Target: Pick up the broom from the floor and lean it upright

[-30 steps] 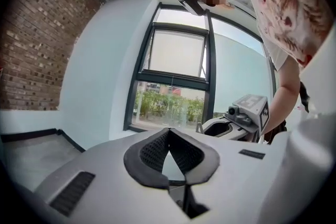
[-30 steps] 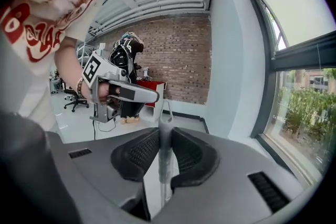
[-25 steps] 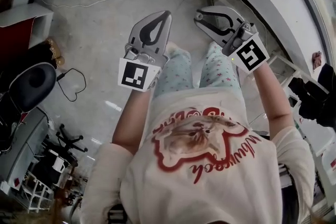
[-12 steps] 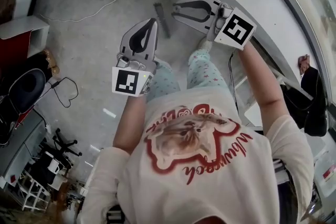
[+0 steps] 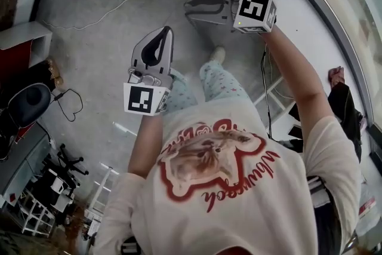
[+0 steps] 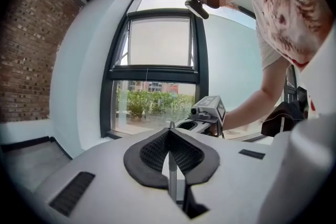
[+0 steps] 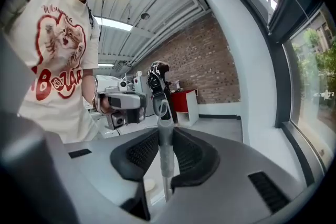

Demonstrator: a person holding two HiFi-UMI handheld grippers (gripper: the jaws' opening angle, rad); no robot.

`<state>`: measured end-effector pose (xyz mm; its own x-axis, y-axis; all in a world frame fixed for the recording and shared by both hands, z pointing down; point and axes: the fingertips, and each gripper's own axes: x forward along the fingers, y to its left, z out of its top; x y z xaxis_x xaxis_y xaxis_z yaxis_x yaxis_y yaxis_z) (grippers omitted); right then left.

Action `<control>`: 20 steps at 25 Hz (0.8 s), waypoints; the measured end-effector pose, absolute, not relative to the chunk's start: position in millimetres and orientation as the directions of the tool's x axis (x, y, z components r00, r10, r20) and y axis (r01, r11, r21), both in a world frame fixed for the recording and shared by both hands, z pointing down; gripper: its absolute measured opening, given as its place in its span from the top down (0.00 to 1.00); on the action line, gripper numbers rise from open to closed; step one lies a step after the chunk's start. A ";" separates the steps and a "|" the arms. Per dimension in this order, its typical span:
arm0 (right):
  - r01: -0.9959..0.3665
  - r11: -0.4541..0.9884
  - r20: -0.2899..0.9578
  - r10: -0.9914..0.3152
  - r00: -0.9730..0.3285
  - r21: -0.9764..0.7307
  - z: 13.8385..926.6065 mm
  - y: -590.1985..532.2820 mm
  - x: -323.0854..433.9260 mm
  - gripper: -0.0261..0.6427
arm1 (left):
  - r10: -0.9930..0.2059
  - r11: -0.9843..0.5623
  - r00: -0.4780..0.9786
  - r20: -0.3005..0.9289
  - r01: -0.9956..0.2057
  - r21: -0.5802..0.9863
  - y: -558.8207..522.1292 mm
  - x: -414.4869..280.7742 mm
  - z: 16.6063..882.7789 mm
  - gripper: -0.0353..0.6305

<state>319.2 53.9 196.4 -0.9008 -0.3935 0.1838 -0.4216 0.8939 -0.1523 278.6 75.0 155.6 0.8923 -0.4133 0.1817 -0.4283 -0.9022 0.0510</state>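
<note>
One person in a white T-shirt with a red cat print (image 5: 221,158) is holding two tongs over the grey concrete floor (image 5: 101,51), one in each hand, and each is carrying one black-and-white marker cube.

The right tongs (image 5: 188,7) are reaching towards the floor's far edge, where it meets the white wall. In the right gripper view they are clamping the one broom, a thin metal pole with a thicker grey plastic grip (image 7: 164,152). The grip is sitting upright between the two black ribbed pads, its hanging loop (image 7: 160,107) is rising just above them, and the bare pole is running down below. The brush end is showing in no view.

The left tongs (image 5: 169,30) are hovering nearer the person, well apart from the right ones. Their tips are meeting in a point. The left gripper view is showing a narrow grey strip in the slit between the pads, and I cannot tell what it is.

On the floor, one white cable (image 5: 119,6) is trailing along the far edge and one black cable (image 5: 68,101) is looping near the left edge, beside one black office chair (image 5: 30,101) and one red-and-white cabinet (image 5: 18,39).
</note>
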 end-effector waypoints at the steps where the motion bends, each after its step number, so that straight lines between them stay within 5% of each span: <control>1: -0.408 0.899 0.194 -0.377 -0.906 -0.158 200.4 55.2 326.2 0.82 | -0.407 -0.905 0.895 0.183 -0.422 0.052 78.5 284.9 156.1 0.92; 11: -0.339 0.929 0.285 -0.288 -0.914 -0.149 216.9 60.3 361.6 0.82 | -0.284 -0.941 0.943 0.171 -0.309 0.138 89.9 336.7 163.9 0.92; 20: -0.425 0.888 0.236 -0.381 -0.894 -0.177 262.2 9.2 421.0 0.81 | -0.107 -0.965 0.978 0.178 -0.145 0.218 42.3 401.0 238.9 0.92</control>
